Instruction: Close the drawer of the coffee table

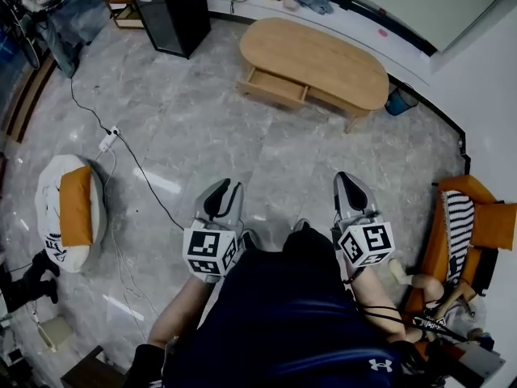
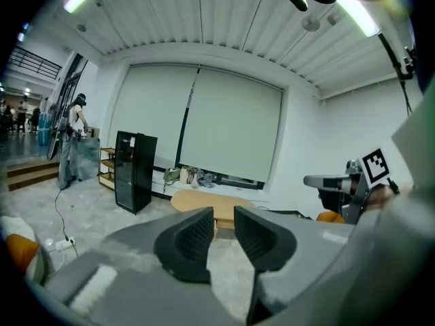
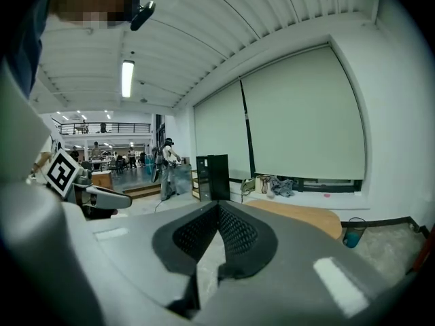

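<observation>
**Coffee table** [image 1: 323, 59]: oval top of smooth light wood, at the far end of the floor, well apart from both grippers.
**Drawer** [image 1: 275, 87]: shallow wooden box, standing pulled out of the table's near face, left of centre.
**Floor** [image 1: 202, 128]: glossy grey marble-look tiles.
**Left gripper** [image 1: 229, 188]: grey shell with ribbed black pads, jaws slightly parted, nothing between them.
**Right gripper** [image 1: 347, 181]: same build, jaws pressed together, empty.
**Black cabinet** [image 1: 174, 10]: tall and glossy, left of the table.
**Blue bin** [image 1: 400, 101]: small and round, at the table's right end.
**Cushion** [image 1: 71, 208]: rounded, white and orange, far left.
</observation>
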The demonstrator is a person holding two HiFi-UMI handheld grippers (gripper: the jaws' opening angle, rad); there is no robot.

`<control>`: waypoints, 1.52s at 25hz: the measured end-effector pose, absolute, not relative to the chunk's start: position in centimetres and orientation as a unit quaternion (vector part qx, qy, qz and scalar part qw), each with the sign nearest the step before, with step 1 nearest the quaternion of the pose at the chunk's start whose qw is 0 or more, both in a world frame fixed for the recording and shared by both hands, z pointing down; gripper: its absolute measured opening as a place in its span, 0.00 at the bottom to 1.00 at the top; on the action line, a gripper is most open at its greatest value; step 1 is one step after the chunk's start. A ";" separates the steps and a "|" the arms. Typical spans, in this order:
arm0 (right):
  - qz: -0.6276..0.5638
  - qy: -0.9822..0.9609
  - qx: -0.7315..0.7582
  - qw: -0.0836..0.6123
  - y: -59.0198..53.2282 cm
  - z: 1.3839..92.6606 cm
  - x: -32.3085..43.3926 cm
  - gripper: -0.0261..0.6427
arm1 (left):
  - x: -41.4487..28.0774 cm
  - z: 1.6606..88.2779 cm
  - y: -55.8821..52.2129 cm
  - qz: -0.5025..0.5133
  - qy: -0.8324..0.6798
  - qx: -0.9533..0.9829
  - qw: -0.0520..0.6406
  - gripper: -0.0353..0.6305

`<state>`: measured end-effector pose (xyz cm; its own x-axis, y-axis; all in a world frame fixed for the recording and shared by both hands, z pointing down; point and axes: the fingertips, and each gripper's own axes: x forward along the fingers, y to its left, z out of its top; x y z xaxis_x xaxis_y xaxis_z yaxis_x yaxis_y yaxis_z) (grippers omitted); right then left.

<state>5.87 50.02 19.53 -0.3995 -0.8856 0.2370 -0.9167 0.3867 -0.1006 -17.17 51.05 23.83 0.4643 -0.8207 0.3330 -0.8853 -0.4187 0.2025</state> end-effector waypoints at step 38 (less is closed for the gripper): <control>0.192 -0.871 0.451 0.045 24.0 24.7 14.1 0.04 | -8.0 25.0 29.6 0.121 -0.594 0.771 0.195 0.21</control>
<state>14.07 24.03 24.69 -0.5898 -0.7673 0.2518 -0.8020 0.5200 -0.2939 -8.00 29.65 25.00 0.2654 -0.8684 0.4188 -0.9631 -0.2187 0.1567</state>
